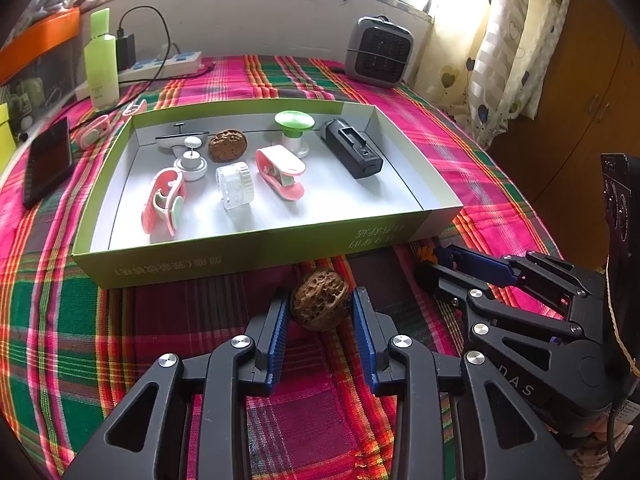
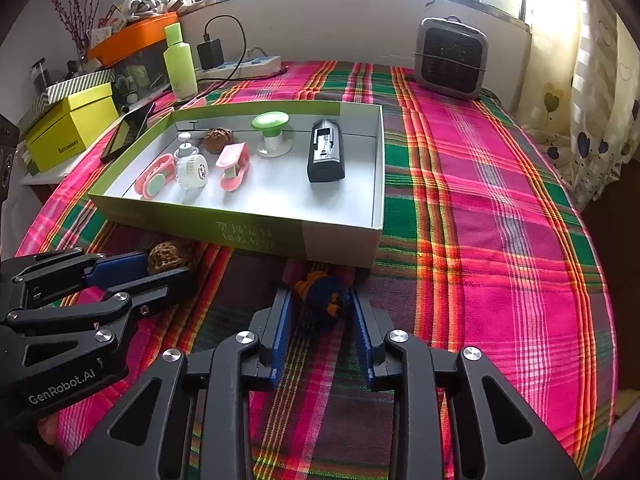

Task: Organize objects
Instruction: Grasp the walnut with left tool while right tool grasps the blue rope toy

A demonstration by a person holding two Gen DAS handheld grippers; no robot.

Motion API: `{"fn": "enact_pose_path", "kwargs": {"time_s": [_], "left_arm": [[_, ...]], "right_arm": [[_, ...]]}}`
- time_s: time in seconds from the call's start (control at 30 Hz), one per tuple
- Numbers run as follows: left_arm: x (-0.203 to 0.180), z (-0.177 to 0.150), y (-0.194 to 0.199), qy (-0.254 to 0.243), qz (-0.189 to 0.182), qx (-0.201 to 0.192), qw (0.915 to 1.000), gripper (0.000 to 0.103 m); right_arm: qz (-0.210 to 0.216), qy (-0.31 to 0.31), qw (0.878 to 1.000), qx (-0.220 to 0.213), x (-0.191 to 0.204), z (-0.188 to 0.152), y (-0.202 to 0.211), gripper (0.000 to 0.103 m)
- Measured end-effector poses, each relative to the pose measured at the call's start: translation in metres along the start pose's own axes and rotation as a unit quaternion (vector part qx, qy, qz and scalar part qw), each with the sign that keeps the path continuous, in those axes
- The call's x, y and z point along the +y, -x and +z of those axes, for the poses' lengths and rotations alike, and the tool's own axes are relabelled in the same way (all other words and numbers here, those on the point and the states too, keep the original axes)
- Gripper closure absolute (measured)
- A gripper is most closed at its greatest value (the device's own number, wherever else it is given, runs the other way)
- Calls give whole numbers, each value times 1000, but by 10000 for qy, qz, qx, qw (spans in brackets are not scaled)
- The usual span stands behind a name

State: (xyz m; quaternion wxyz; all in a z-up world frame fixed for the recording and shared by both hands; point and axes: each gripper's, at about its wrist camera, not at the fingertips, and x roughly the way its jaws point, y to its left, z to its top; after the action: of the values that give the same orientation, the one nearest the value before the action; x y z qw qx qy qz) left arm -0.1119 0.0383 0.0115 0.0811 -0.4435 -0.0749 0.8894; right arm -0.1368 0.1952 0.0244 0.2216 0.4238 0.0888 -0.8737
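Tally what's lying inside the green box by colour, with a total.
Inside the green box:
Pink: 2, the pink clips
White or grey: 3
Brown: 1, the walnut
Green-topped: 1
Black: 1
Total: 8

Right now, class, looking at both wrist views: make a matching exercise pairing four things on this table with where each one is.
Things:
1. walnut
2. black device
3. heater
4. green bottle

Places:
A. back right of the cloth, near the curtain
B. between the left gripper fingers
C. in the tray, right side
D. back left, beside the power strip

Pairs: 1-B, 2-C, 3-A, 4-D
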Motion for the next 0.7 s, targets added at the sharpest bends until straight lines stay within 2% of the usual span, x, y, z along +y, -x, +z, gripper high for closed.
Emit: {"fn": "enact_pose_path", "kwargs": {"time_s": [0.7], "left_arm": [[0, 0, 3, -4, 24, -9, 10000, 74]], "right_arm": [[144, -100, 9998, -28, 7, -6, 6, 80]]}}
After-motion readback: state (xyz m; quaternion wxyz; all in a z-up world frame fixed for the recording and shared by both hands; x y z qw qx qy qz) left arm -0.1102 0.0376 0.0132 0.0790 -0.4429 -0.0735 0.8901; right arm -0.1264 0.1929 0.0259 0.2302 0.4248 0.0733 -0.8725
